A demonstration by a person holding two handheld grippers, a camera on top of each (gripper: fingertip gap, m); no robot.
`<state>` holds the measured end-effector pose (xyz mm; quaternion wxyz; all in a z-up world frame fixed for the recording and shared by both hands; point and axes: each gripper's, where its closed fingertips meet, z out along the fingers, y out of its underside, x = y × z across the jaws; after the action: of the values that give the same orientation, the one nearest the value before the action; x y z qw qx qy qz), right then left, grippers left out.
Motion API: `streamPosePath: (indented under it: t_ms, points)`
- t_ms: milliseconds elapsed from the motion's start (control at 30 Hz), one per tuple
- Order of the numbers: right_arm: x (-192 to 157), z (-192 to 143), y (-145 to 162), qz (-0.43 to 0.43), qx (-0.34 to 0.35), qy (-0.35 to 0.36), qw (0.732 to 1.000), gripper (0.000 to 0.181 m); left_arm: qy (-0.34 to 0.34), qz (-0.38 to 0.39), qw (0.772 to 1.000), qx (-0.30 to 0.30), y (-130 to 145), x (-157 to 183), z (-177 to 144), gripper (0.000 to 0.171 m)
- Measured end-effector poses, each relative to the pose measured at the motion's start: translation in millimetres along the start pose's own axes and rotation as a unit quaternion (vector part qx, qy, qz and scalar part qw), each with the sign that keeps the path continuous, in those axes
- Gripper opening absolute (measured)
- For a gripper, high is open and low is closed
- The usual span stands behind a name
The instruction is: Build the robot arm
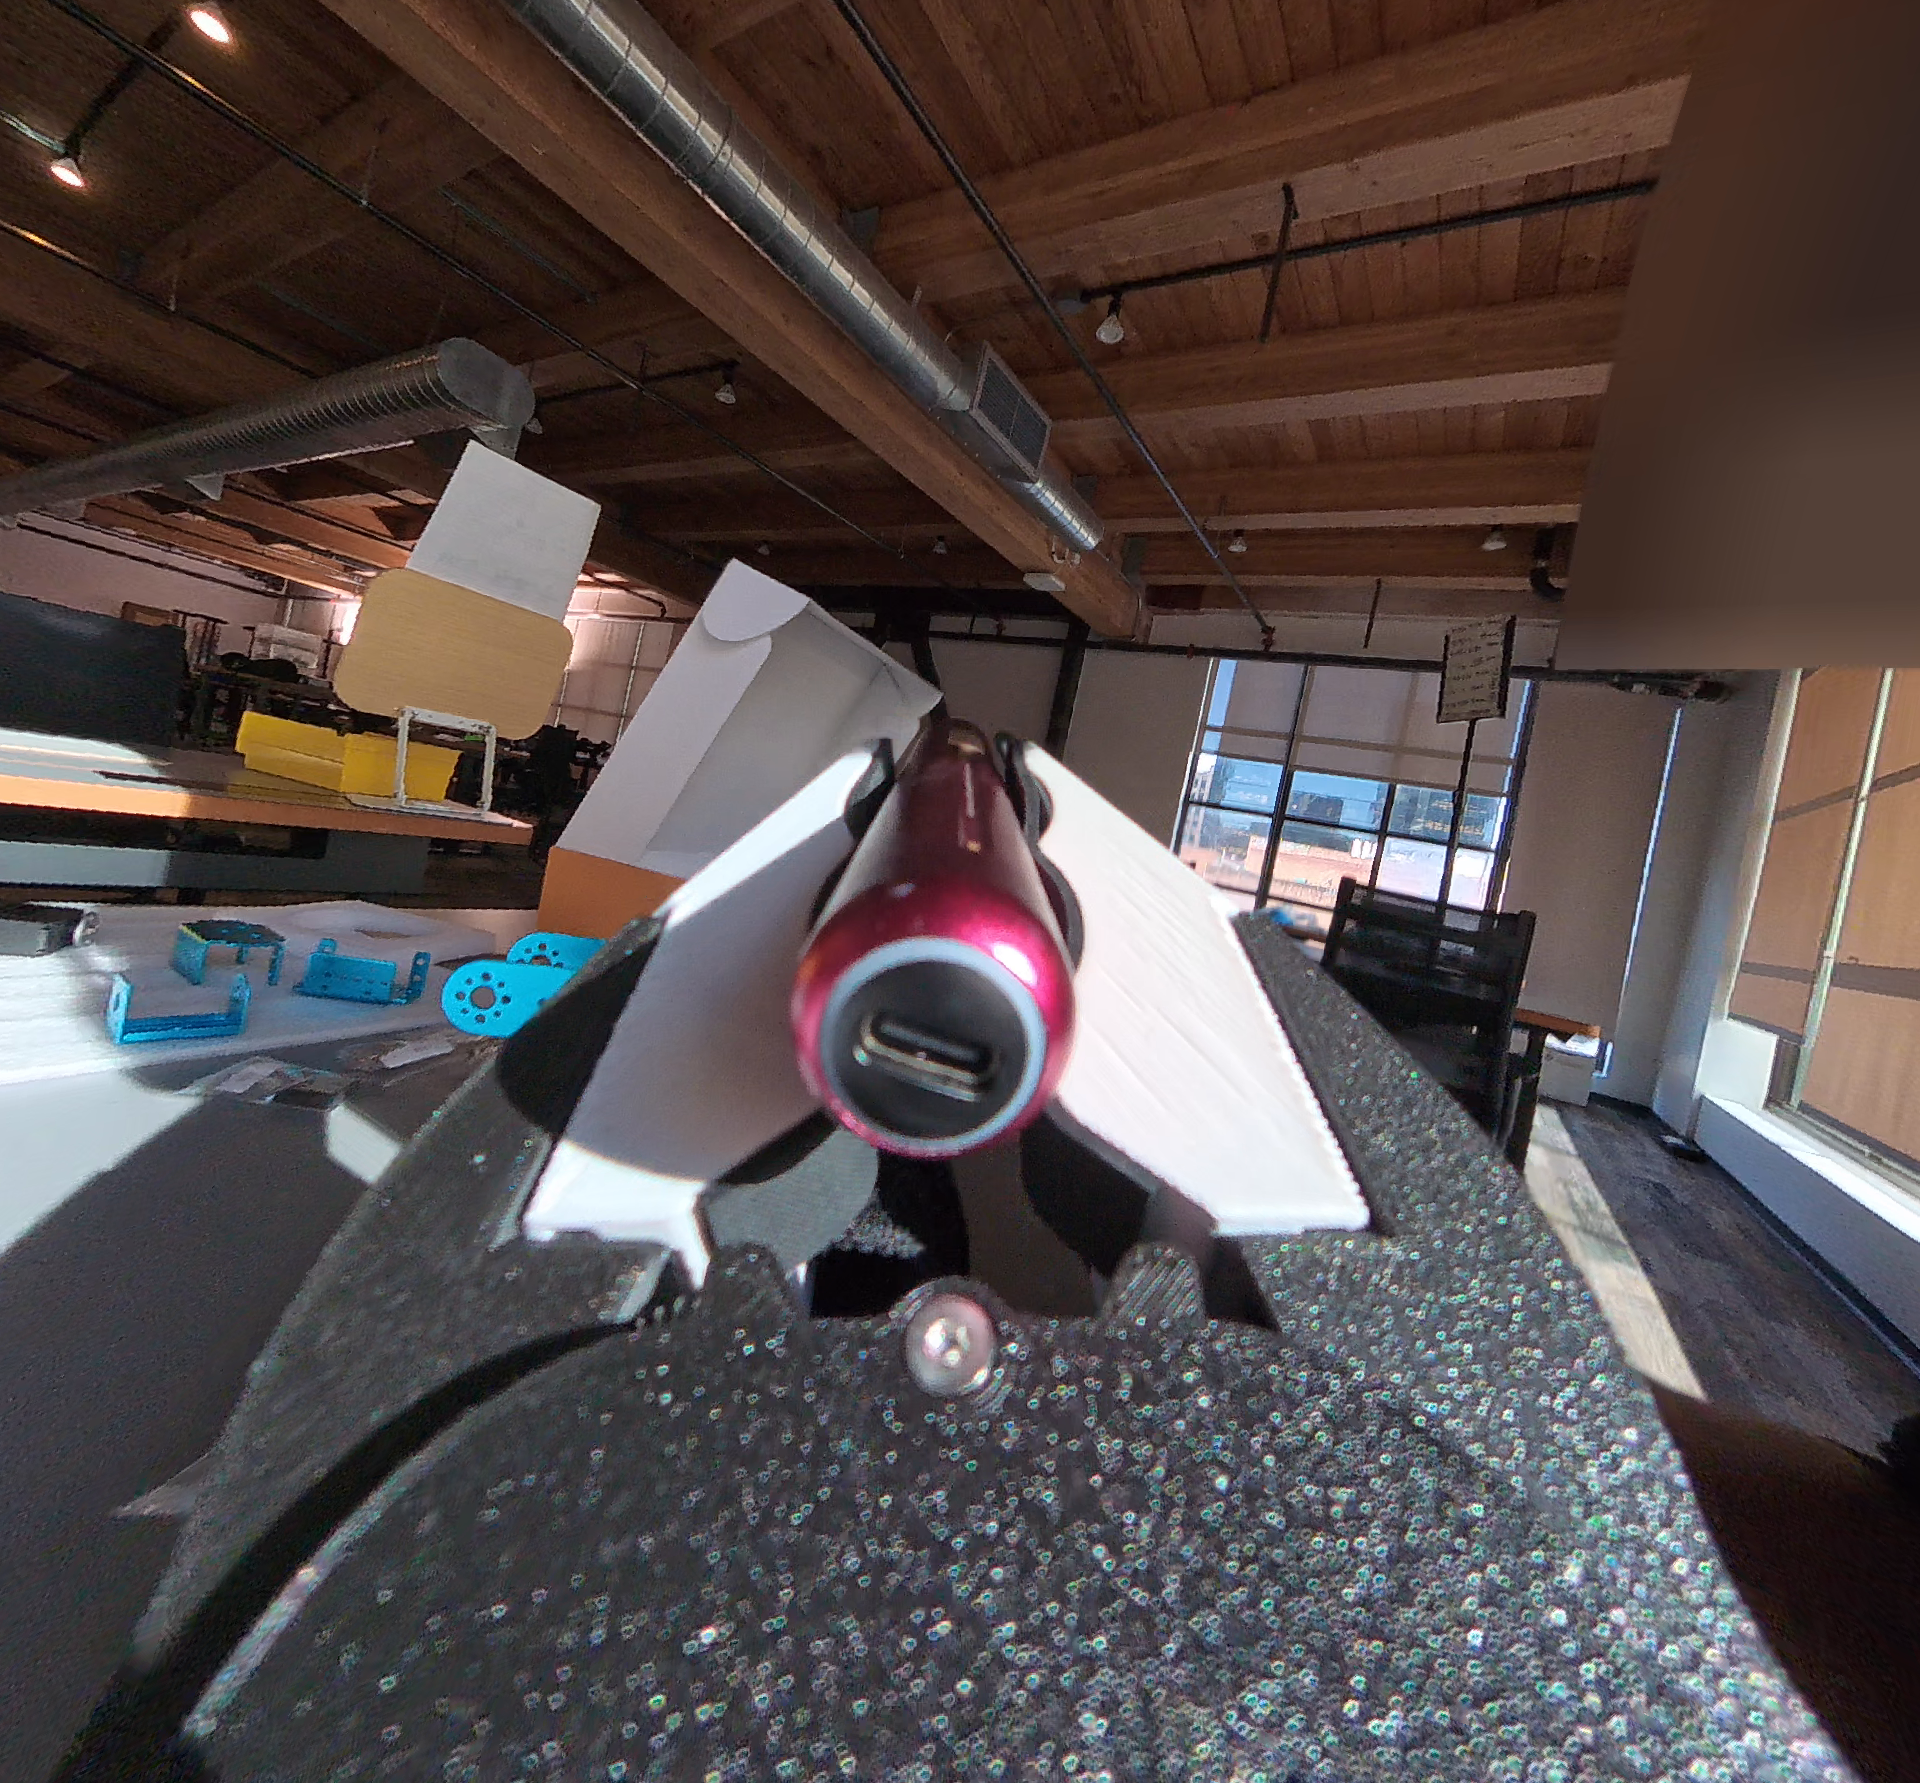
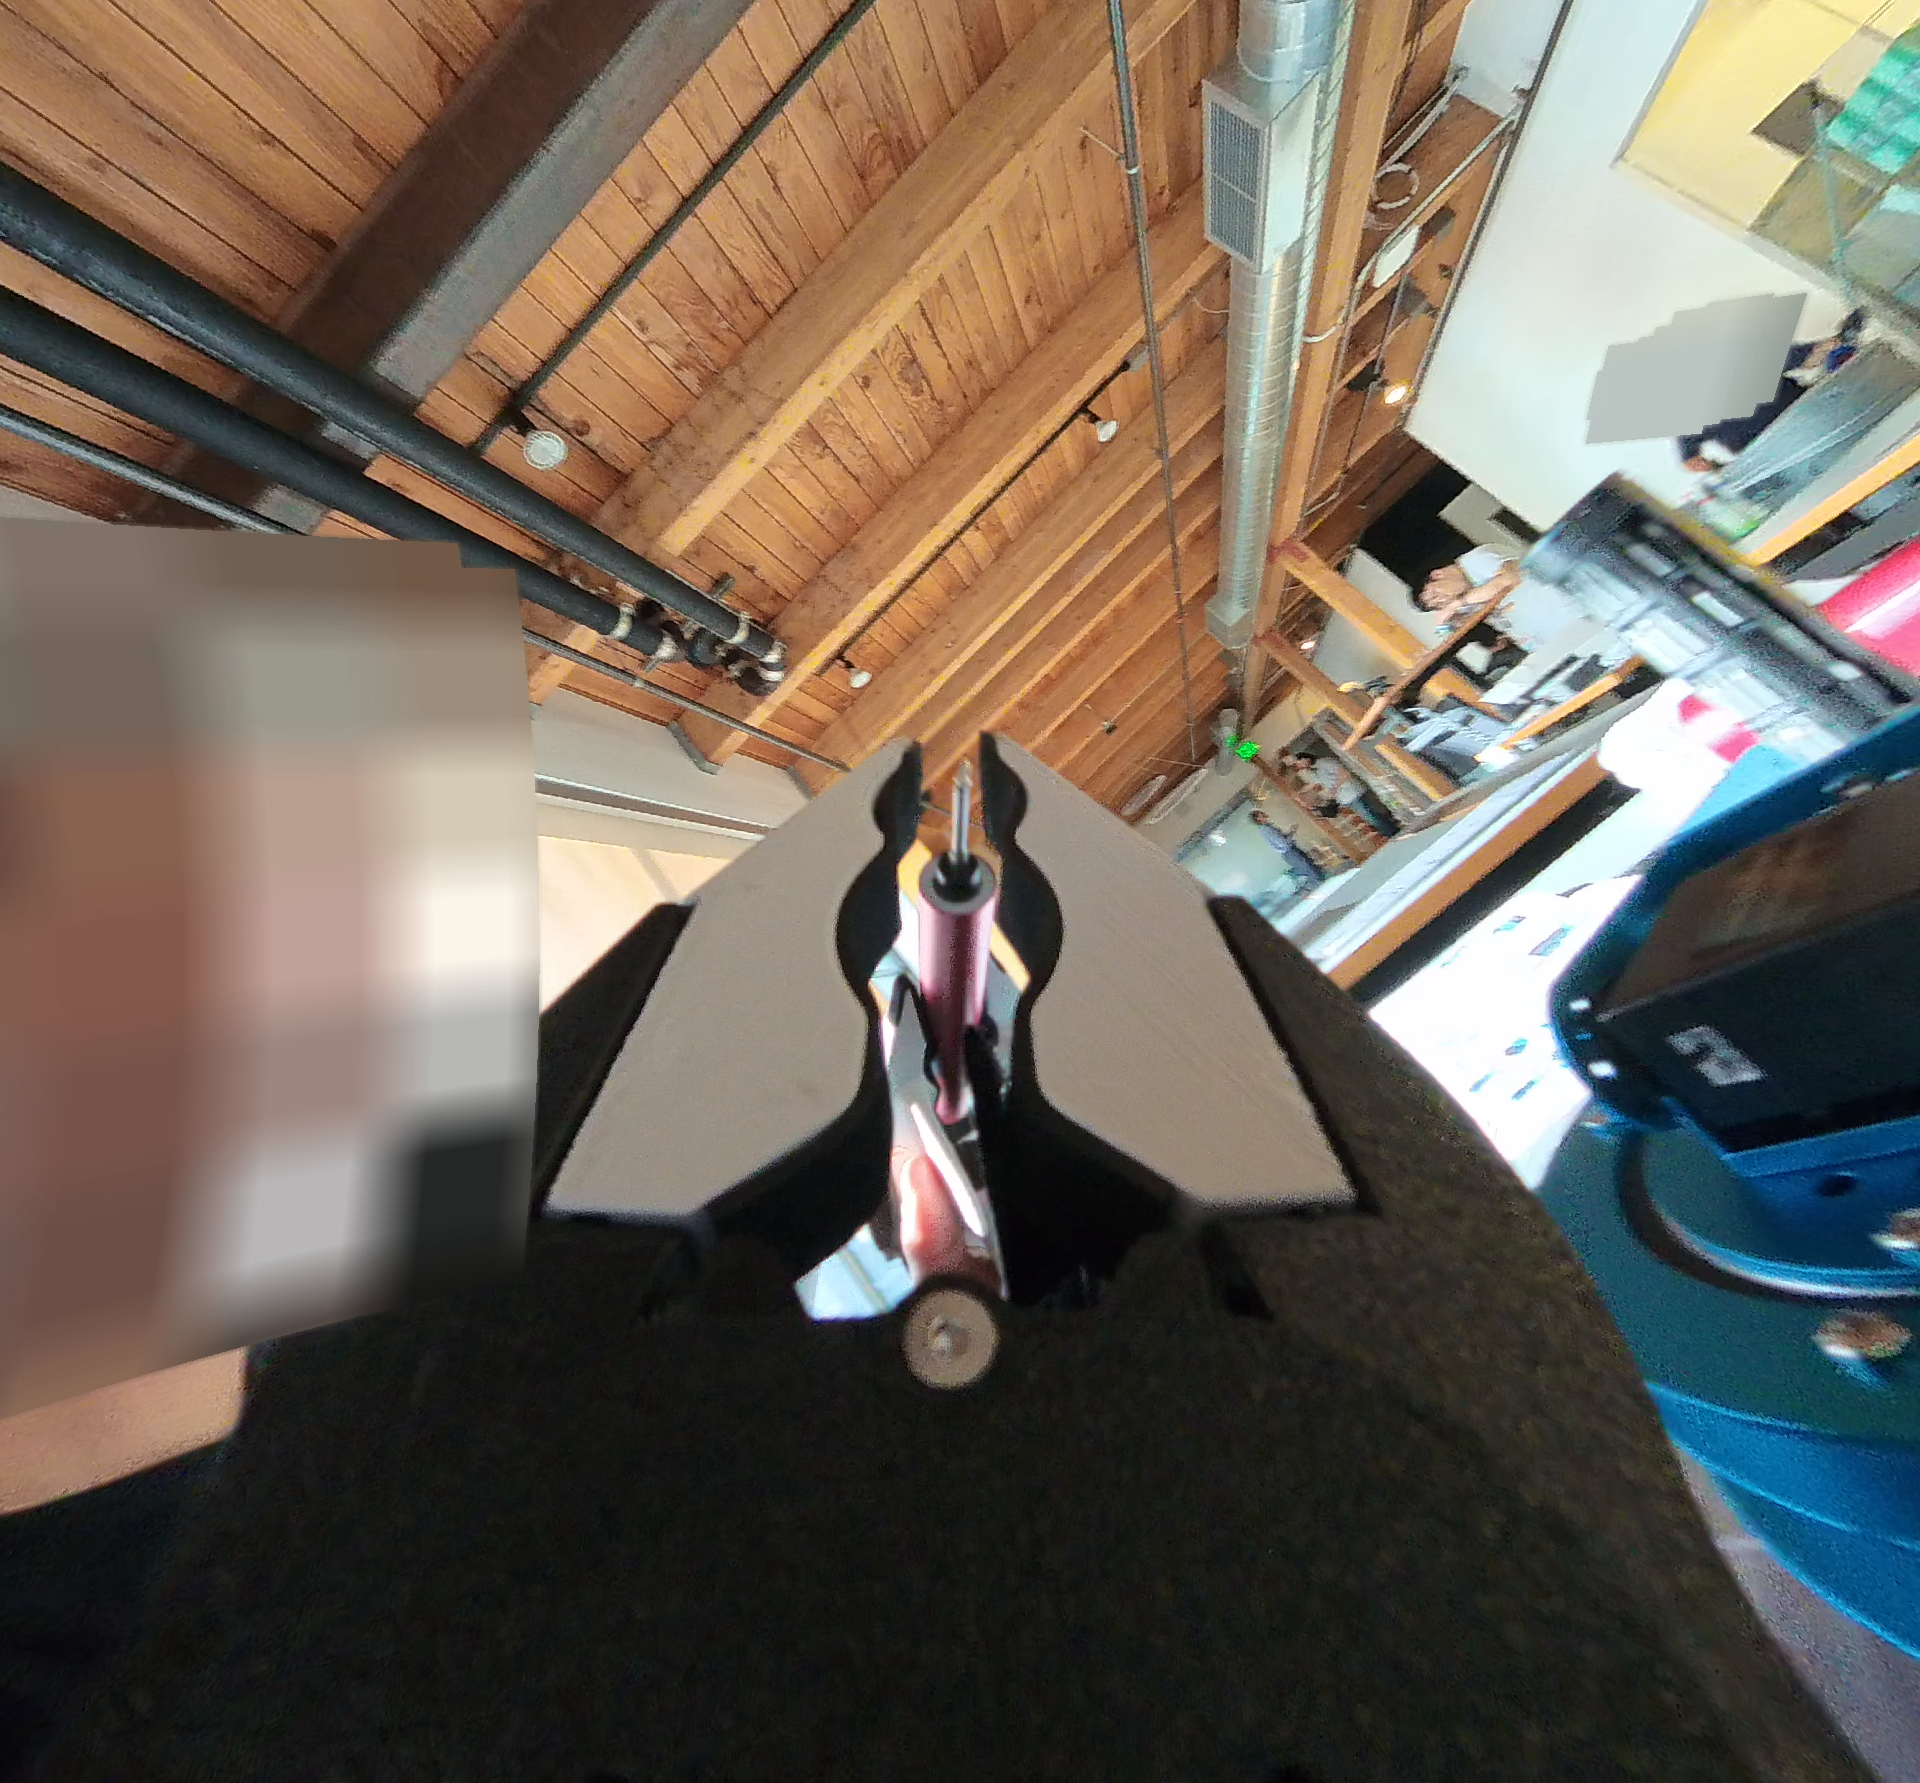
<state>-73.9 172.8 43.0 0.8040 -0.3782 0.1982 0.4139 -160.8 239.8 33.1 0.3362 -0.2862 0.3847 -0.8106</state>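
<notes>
Wood-plank ceiling (image 1: pixel 1195 71) above white worktable (image 1: pixel 62 1141)

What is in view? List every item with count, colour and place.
electric screwdriver: one, magenta, clamped in the left hand-held gripper, charging port toward the camera
metal brackets: several, blue, lying low left
cardboard box: one, white, open, behind the gripper
bins: yellow, far left, count unclear
servo assembly: one, blue and black, right edge of right wrist view
air duct: one, silver, overhead
left hand-held gripper: one, white, shut on the screwdriver
right hand-held gripper: one, pale, nearly closed, grip unclear
</notes>
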Motion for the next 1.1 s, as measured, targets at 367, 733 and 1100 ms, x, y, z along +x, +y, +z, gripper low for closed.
streamPosePath:
  t_ms: [367,733,1100]
  points:
    - [101,-67,-4,-0.470,-0.281,0.391,0.740,0.072,-0.038,0.087,0.981,-0.168,42,-28,-6,0.019]
    - [122,-60,2,-0.474,-0.292,0.404,0.726,0.067,-0.021,0.088,0.973,-0.213,56,-37,3,0.019]
    - [122,-61,0,-0.467,-0.289,0.397,0.735,0.060,-0.028,0.076,0.975,-0.205,57,-44,6,0.019]
